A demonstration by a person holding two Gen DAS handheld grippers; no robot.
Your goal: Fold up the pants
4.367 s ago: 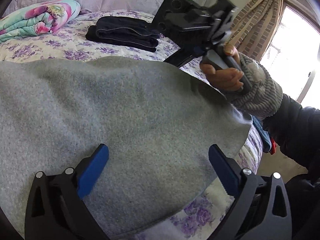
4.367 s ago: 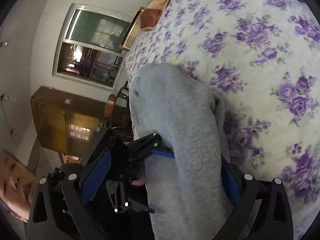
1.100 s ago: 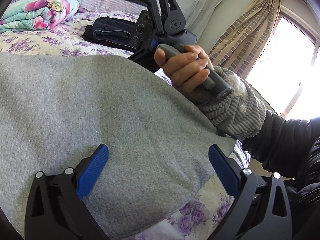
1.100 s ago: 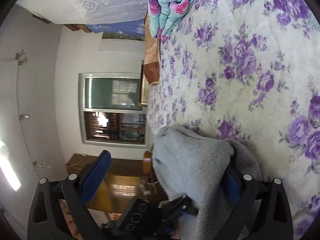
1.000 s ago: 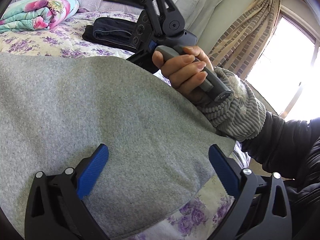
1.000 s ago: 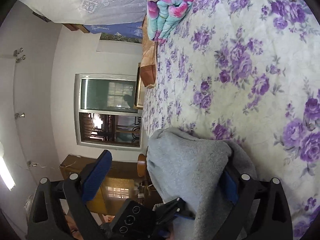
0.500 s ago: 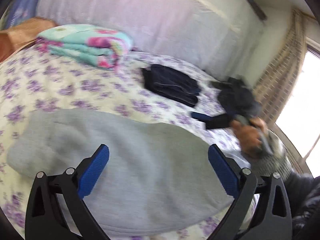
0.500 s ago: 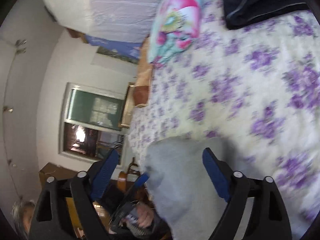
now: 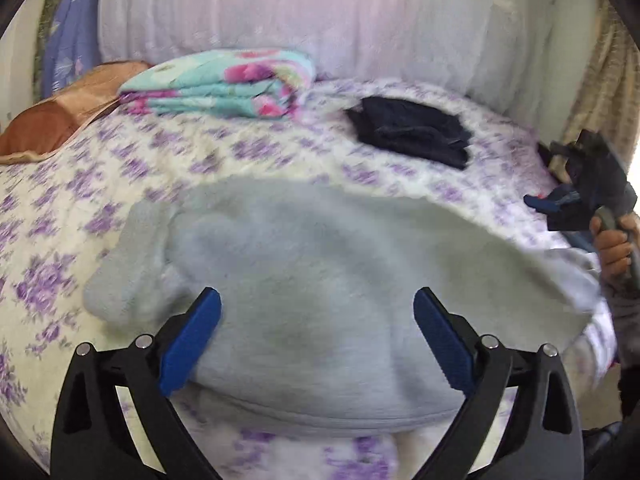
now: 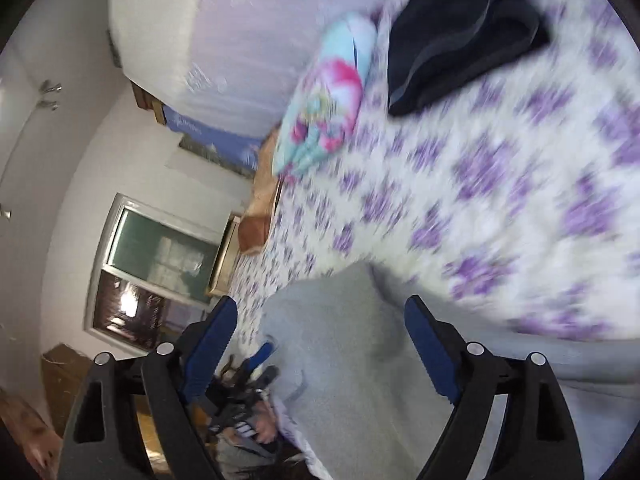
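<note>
Between the spread blue pads of the left hand-held gripper [image 9: 316, 344], nothing is gripped. Just beyond it, at the near edge of the flowered bed [image 9: 72, 184], the grey pants [image 9: 320, 264] lie folded; the fleecy cloth looks soft, light and limp, best pinched at a folded edge. Farther on, the right hand-held gripper [image 10: 320, 340] is open too, and dark folded clothes [image 9: 412, 130] lie near the far edge.

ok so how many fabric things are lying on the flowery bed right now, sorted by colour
grey: 1, the folded grey fleece pants
dark navy: 1, the folded dark navy garment
turquoise and pink floral: 1, the folded floral quilt
brown: 1, the brown satin pillow
total: 4, all on the purple-flowered bedspread
</note>
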